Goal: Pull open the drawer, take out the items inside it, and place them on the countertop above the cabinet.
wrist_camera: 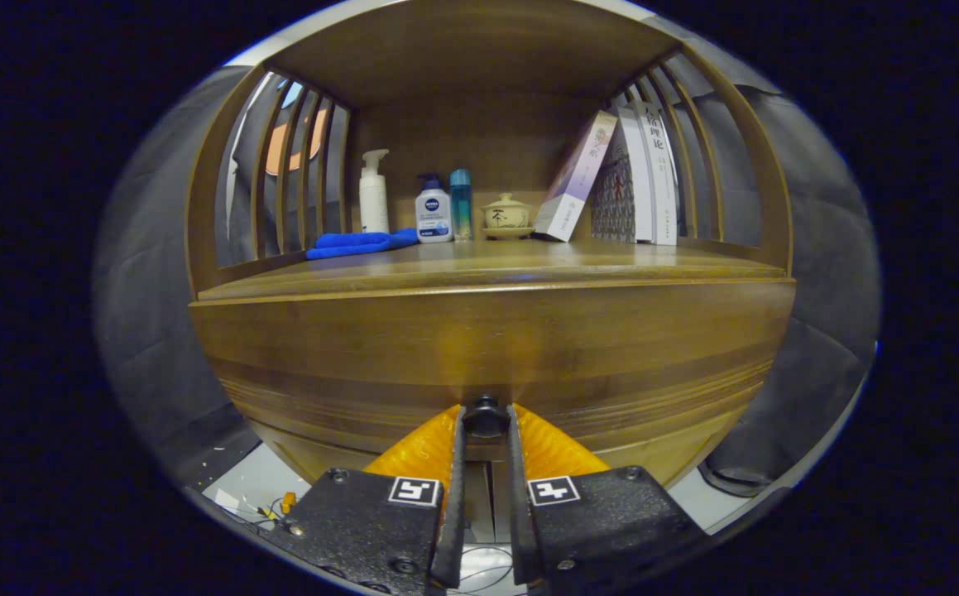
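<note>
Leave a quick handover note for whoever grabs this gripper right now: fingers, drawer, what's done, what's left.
Gripper: fingers closed on the small dark round drawer knob, one on each side.
Brown wooden drawer front: looks closed, not yet pulled out; contents hidden.
Wooden countertop above: at its back stand a blue folded cloth, white pump bottle, a lidded ceramic cup and leaning books.
Done: knob gripped.
Left: pull the drawer open, lift out the items, set them on the countertop.

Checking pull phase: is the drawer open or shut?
Shut. The drawer front sits flush with the cabinet, no gap visible. The tongs are closed on its knob.
</note>
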A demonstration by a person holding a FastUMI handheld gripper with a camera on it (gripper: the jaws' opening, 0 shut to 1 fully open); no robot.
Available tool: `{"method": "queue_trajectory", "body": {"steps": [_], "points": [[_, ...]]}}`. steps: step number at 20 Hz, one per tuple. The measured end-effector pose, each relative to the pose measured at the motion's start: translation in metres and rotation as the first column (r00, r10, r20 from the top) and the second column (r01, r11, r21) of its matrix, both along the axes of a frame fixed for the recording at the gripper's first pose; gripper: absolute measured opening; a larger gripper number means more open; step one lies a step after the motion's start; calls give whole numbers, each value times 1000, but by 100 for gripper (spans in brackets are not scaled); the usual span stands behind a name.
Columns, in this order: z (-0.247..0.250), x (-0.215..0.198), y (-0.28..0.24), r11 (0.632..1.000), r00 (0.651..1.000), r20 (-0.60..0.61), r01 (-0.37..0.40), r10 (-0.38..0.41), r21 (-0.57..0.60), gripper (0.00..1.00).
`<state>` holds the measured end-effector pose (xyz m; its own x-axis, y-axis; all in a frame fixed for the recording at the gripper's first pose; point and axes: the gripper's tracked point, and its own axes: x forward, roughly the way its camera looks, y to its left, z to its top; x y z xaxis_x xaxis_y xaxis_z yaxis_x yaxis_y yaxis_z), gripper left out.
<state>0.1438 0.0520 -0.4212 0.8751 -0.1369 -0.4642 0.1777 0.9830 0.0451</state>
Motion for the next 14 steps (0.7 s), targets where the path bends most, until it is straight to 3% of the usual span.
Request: {"method": "queue_trajectory", "body": {"steps": [14], "points": [[3, -19, 3, 999, 1000, 8, -12, 13, -44, 17]]}}
